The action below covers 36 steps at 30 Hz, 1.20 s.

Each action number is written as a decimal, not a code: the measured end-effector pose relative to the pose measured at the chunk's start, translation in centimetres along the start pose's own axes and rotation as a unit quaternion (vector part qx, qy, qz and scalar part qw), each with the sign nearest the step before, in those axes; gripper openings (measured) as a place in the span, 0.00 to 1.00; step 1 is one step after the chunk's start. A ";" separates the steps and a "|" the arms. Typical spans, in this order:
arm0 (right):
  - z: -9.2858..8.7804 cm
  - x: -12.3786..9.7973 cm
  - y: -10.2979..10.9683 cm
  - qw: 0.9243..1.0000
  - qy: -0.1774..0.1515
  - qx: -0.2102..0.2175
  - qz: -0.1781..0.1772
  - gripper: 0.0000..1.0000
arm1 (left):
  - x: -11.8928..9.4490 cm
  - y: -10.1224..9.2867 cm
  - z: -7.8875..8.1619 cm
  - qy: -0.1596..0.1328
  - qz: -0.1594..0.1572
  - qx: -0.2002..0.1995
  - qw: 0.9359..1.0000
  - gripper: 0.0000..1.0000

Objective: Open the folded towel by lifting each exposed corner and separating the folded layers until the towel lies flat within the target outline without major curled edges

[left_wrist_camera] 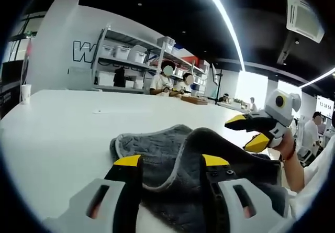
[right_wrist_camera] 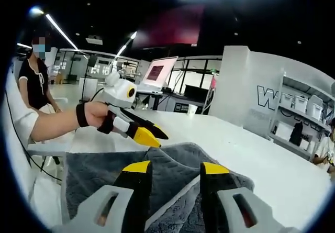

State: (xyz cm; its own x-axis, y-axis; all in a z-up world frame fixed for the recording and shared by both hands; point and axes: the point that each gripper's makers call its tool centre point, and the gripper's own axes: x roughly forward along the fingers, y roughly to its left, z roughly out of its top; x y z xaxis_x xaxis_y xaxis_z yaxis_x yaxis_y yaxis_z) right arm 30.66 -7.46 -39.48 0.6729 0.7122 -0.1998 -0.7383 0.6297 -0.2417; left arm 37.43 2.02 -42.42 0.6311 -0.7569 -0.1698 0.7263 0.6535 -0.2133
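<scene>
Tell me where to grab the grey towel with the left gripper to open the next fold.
Probably the light-trimmed corner edge of the grey towel lying between the left gripper jaws. That flap sits on top of the layers below, so come in low from the near side, pinch the trim and lift. The right gripper hangs open beyond the towel.

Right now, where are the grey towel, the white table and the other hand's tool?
grey towel (left_wrist_camera: pixel 172 154): left gripper view, on its raised fold.
white table (left_wrist_camera: pixel 63 139): left gripper view, on bare top.
right tool (left_wrist_camera: pixel 251 131): left gripper view, between its yellow tips.
</scene>
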 end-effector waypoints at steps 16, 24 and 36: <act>-0.1 0.4 -0.4 1.000 0.006 0.012 -0.007 0.32 | 0.5 0.8 0.1 0.003 0.010 -0.007 1.000 0.43; -0.1 0.7 -0.8 1.000 0.006 0.015 -0.010 0.33 | 0.8 0.7 -0.1 0.005 0.013 -0.005 1.000 0.43; -1.2 1.0 -1.2 0.999 0.013 0.033 -0.014 0.33 | 1.1 1.9 -0.4 0.012 0.020 -0.008 1.000 0.42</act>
State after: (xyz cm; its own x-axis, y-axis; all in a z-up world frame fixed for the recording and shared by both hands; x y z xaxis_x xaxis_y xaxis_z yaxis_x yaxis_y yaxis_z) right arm 32.26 -7.87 -40.49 0.6937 0.6865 -0.2177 -0.7200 0.6688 -0.1851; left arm 39.38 2.39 -43.36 0.6532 -0.7299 -0.2015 0.6958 0.6835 -0.2205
